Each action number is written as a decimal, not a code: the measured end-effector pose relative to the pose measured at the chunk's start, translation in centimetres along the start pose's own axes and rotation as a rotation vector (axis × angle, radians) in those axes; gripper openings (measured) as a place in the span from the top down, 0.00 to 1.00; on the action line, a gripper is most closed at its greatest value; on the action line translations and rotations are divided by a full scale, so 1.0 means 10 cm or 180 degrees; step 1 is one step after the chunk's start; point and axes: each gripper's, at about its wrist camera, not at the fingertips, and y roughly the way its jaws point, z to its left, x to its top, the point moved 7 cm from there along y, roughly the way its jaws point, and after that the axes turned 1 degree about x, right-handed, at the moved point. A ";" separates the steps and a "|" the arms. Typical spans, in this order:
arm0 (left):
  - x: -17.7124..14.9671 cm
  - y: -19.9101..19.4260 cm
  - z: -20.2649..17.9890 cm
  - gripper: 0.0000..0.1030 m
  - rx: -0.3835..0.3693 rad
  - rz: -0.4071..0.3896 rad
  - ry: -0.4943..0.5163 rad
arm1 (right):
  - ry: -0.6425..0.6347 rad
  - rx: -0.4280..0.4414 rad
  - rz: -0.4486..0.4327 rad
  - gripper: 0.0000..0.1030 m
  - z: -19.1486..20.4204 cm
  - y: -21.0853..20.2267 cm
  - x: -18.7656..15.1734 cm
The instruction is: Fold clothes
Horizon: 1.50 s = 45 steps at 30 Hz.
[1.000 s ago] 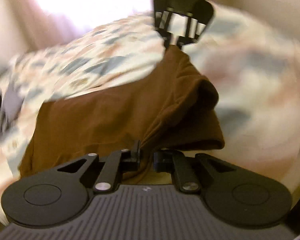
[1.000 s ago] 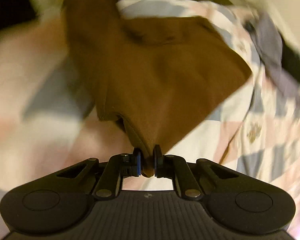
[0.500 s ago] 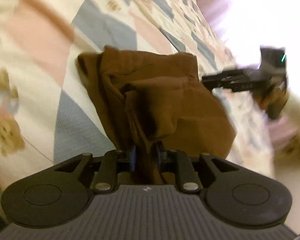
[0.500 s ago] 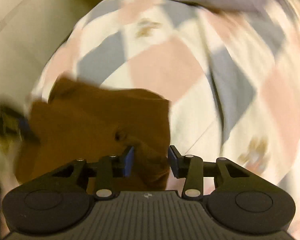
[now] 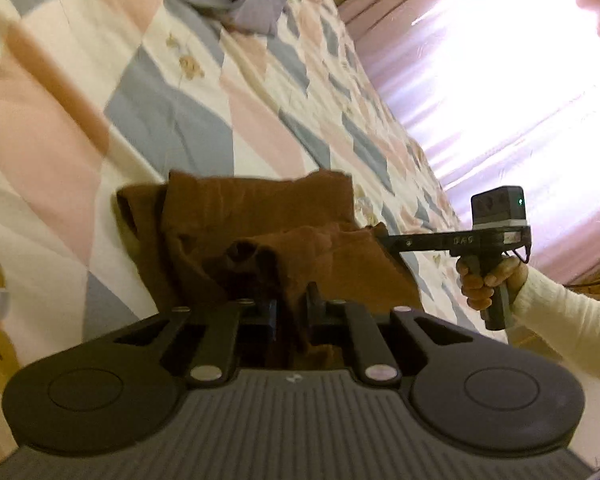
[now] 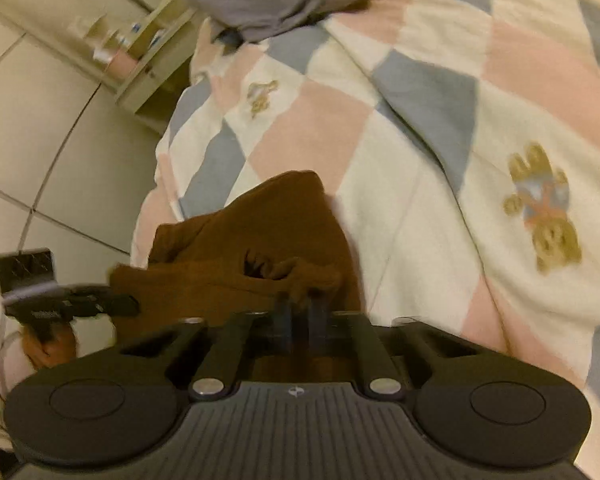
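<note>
A brown garment (image 5: 260, 216) lies doubled over in loose layers on the quilted bed (image 5: 172, 92), directly ahead of both tongs. Left tongs (image 5: 290, 308) and right tongs (image 6: 298, 306) each pinch a bunched edge. Folds look uneven, not yet neat.

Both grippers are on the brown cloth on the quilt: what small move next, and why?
Probably lower both corners onto the patchwork quilt and smooth the fold. The left gripper and right gripper each pinch an edge of the bunched brown fabric garment, which already lies partly doubled over but rumpled.
</note>
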 end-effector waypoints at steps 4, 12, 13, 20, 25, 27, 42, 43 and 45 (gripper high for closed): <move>0.06 -0.25 -0.10 0.92 0.0074 -0.0260 0.0159 | -0.0128 0.0135 -0.0365 0.93 0.20 -0.21 0.19; 0.28 -0.07 0.27 0.92 0.0368 -0.0297 0.0038 | -0.0057 -0.0177 -0.0420 0.94 0.12 0.09 0.49; 0.27 -0.02 0.34 0.91 0.0384 -0.0258 -0.0021 | 0.0024 -0.0234 -0.0394 0.94 0.06 0.16 0.50; 0.32 0.01 0.54 0.84 0.0255 -0.0235 -0.0394 | 0.0335 -0.0187 -0.0470 0.78 -0.09 0.25 0.46; 0.48 0.00 0.46 0.77 0.0321 -0.0322 -0.0120 | 0.0147 -0.0238 -0.0456 0.91 -0.04 0.25 0.49; 0.54 0.05 0.45 0.92 0.0361 -0.0288 -0.0002 | 0.0001 -0.0298 -0.0476 0.93 0.01 0.27 0.51; 0.56 0.44 0.68 0.89 0.0948 -0.0013 0.0586 | 0.0247 -0.0849 -0.0655 0.82 -0.15 0.34 0.53; 0.58 0.41 0.66 0.82 0.0999 -0.0015 0.0594 | 0.0243 -0.0917 -0.0667 0.60 -0.14 0.32 0.53; 0.64 0.25 0.64 0.70 0.1173 -0.0103 0.0528 | 0.0236 -0.1051 -0.0692 0.44 -0.12 0.27 0.53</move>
